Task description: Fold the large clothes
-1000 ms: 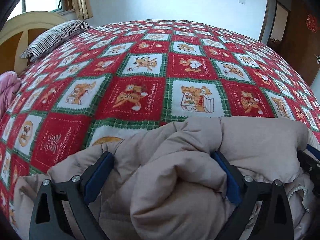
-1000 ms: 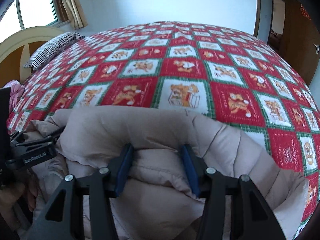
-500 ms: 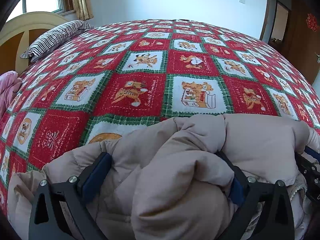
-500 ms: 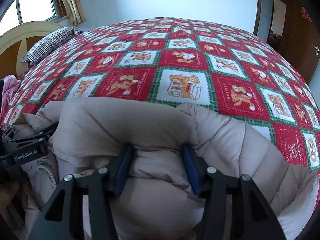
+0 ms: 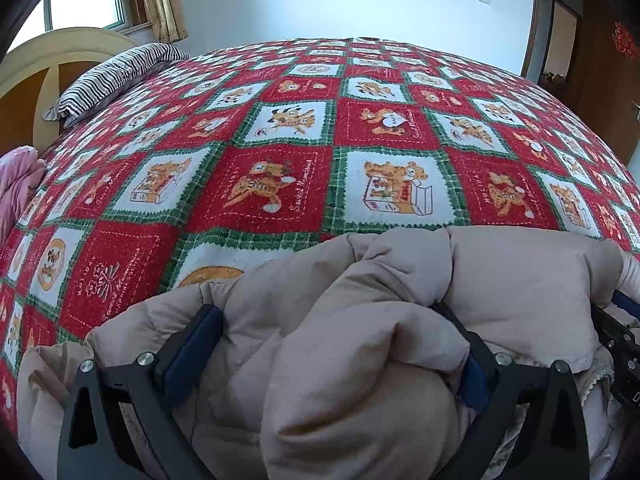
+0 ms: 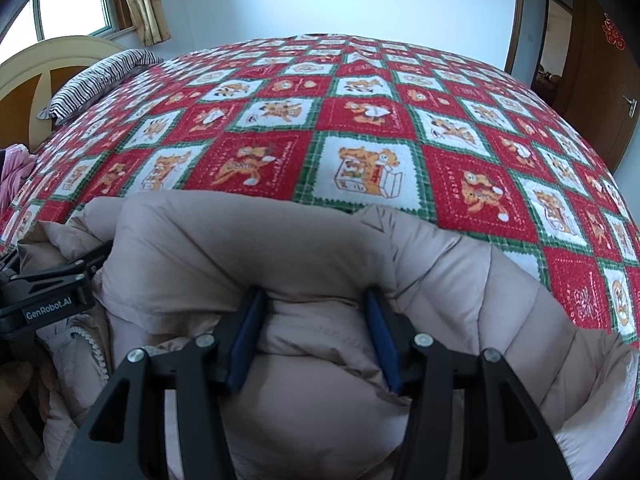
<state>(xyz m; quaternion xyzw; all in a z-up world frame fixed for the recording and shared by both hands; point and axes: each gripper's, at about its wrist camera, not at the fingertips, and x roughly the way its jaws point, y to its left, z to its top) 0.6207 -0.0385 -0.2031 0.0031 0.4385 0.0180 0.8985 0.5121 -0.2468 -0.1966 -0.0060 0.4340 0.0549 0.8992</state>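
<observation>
A beige quilted jacket lies on a red, white and green checked bedspread beside a striped pillow.

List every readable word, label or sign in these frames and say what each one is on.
"GenRobot.AI": white print on the left tongs, seen from the right wrist view.
"Sweet Memories": stitched on a red square of the bedspread.
"HOLIDAY": stitched on another red square.
Red ornament on the door: too blurred to read.

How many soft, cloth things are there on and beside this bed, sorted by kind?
Puffy beige quilted jacket: 1
Red, white and green patchwork bedspread: 1
Black-and-white striped pillow: 1
Pink cloth bundle at the left edge: 1
Total: 4
</observation>
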